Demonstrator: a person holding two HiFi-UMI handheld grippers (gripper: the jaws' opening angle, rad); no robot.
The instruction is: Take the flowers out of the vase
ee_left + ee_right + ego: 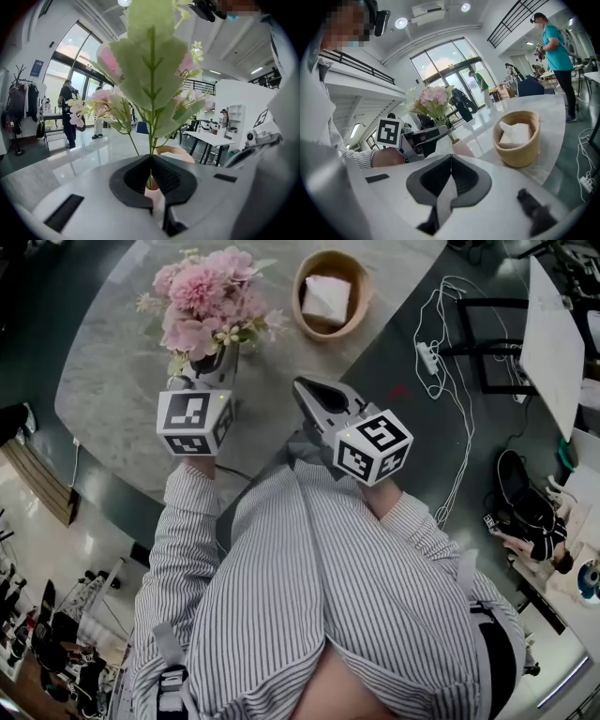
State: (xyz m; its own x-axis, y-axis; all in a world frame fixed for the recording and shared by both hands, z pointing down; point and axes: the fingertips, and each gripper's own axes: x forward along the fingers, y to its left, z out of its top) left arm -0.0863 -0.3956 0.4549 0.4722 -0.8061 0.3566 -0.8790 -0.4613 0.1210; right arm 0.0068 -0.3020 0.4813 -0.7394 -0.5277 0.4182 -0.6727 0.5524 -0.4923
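A bunch of pink flowers with green leaves stands over a pale pink vase on the round marble table. My left gripper is right at the vase's mouth. In the left gripper view the left gripper is shut on the thin green stems, with the vase's rim just below the jaws. The stems' lower ends are hidden. My right gripper hangs to the right of the vase, apart from it. In its own view the right gripper is shut with nothing in it.
A woven bowl with white napkins sits on the table right of the flowers, also seen as the bowl. Beyond the table edge lie white cables and a power strip on the dark floor. People stand far off in the hall.
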